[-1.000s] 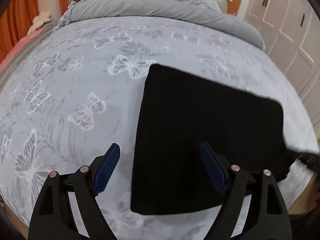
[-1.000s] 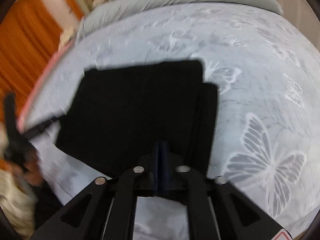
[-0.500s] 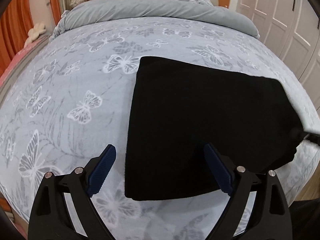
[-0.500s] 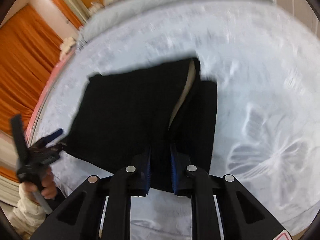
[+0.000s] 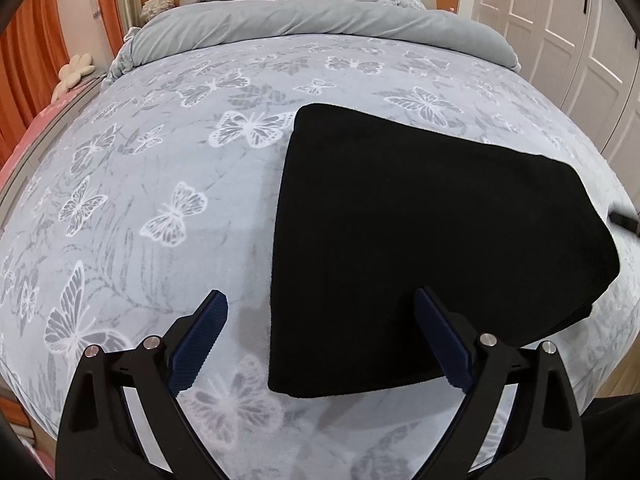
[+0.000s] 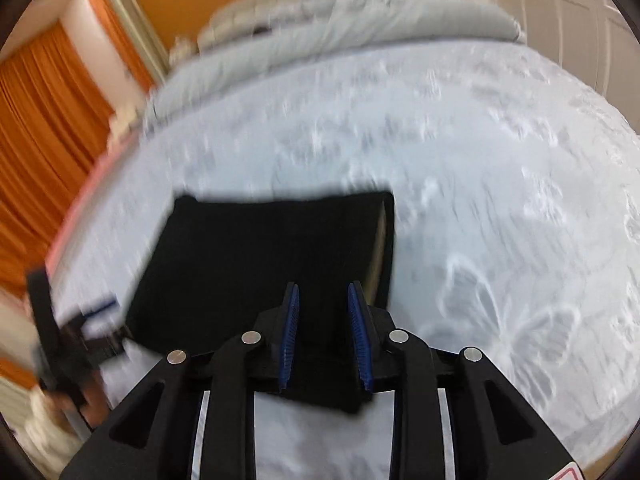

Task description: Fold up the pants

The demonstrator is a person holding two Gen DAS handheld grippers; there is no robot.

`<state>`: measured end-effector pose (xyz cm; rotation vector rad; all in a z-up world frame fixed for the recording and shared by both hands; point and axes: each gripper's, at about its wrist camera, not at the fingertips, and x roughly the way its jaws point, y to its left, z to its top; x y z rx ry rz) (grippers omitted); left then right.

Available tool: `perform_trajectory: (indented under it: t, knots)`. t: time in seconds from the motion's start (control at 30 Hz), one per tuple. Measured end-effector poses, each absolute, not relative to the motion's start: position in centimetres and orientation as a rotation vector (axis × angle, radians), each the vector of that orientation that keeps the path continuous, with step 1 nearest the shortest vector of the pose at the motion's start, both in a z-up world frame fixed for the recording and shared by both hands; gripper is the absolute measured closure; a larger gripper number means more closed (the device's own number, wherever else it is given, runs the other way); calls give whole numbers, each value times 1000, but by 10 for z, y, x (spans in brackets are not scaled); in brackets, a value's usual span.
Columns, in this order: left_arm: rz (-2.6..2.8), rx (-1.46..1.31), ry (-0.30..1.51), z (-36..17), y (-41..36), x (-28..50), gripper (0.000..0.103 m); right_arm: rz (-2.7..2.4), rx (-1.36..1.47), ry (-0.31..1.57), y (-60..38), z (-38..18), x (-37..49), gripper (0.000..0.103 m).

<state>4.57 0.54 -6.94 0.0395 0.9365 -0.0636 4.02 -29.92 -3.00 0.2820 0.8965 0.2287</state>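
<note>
The black pants [image 5: 420, 240] lie folded into a flat block on the butterfly-print bed cover [image 5: 160, 180]. My left gripper [image 5: 320, 340] is open and empty, held over the block's near left edge. In the right wrist view, which is motion-blurred, the pants [image 6: 260, 256] lie ahead with a pale inner lining showing at the right fold. My right gripper [image 6: 324, 332] is open and empty above their near edge. The left gripper [image 6: 76, 336] shows at the far left of that view.
A rolled grey duvet [image 5: 320, 24] and the headboard lie at the far end of the bed. White wardrobe doors [image 5: 580, 40] stand on the right. Orange curtains [image 6: 44, 140] hang on the left. The bed's near edge runs below both grippers.
My right gripper was shut on the pants' near edge; it has let go, opened, and pulled back and up. The left gripper has drawn back a little, still open.
</note>
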Motion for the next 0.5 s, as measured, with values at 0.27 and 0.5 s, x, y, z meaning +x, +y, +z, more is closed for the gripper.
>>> perform_trajectory:
  t: [0.27,0.5]
  knots:
    - [-48,50,932,-72,0,49,11,265,220,905,-260,-37,111,100]
    - [-135,-34,957,-64,14,47,11,101,353,1013,-289,-51,133,88]
